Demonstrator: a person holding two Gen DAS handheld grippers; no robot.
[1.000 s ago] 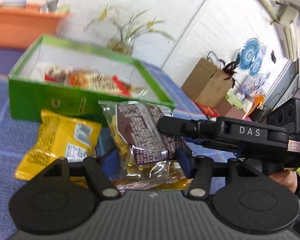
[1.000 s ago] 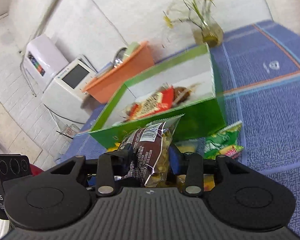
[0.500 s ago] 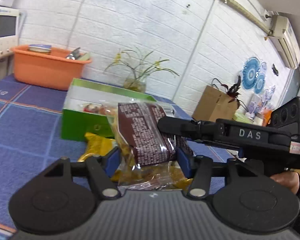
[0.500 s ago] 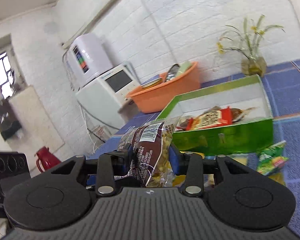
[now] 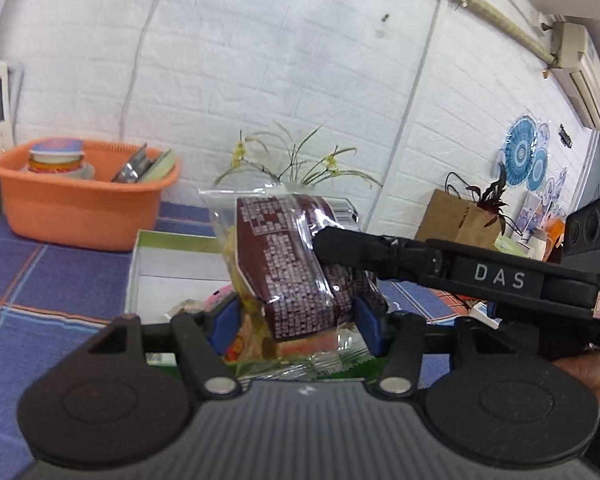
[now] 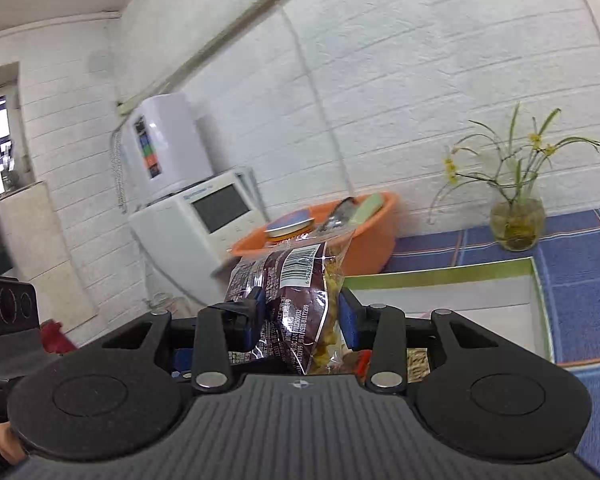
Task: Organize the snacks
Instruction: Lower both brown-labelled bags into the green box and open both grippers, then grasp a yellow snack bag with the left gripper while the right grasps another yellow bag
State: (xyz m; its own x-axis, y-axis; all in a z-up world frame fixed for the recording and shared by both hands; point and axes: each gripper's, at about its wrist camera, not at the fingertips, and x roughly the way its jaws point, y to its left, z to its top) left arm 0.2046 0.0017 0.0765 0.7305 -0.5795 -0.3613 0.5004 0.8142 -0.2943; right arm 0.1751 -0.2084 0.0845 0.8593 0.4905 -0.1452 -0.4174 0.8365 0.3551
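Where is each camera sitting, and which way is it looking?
Left wrist view: rides on the left gripper, facing the white brick wall; shows its blue fingers, the right gripper and a bit of hand.
Right wrist view: rides on the right gripper, facing the wall and white machine; shows its own fingers.
Shared: the snack bag, green box, orange tub, plant vase.

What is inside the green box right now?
The green box shows a bare white floor at the far end. Near the grippers a few snack packets peek out; the held brown snack bag and gripper bodies hide the rest.
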